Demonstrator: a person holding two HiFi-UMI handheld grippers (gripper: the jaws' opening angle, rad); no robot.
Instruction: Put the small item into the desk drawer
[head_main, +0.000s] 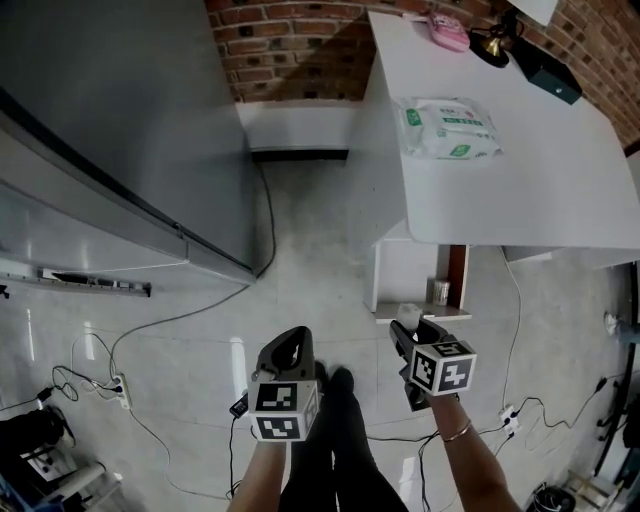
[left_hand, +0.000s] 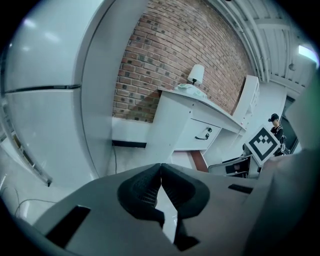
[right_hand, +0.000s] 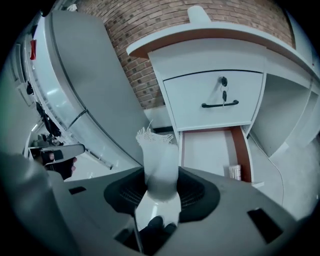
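1. The person is standing on the pale floor (head_main: 320, 250), holding one pair of tongs in each hand, both pointing toward the white table (head_main: 520, 170).
2. The right tongs (right_hand: 160, 186) are clamping a small white packet (right_hand: 158, 155). The jaws are pressing on its lower half from both sides, and its frayed top edge is sticking up above them.
3. In the head view that packet (head_main: 408, 313) is showing as a pale bit at the tip of the right tongs (head_main: 403, 328), hanging in the air in front of the table's lower shelf (head_main: 420, 275) and touching nothing else.
4. The left tongs (left_hand: 161, 186) are sitting with their jaws brought together, tips meeting and nothing between them. In the head view they (head_main: 298, 335) are hovering just left of the right pair, over the floor.
5. The drawer (right_hand: 215, 97) is facing the right tongs, closed flush under the tabletop, with a dark handle (right_hand: 220, 104) across its front and a key (right_hand: 223, 82) hanging in the lock above it.
6. Below the drawer the open shelf is showing a brown edge, and a small pale object (right_hand: 234, 172) is standing at its right side.
7. On the tabletop a pack of wipes (head_main: 450, 128) is lying flat near the front edge, well apart from the packet.
8. A brick wall (head_main: 300, 40) is running behind the table, a big grey unit (head_main: 120, 130) is filling the left side, and cables (head_main: 150, 330) are trailing across the floor.
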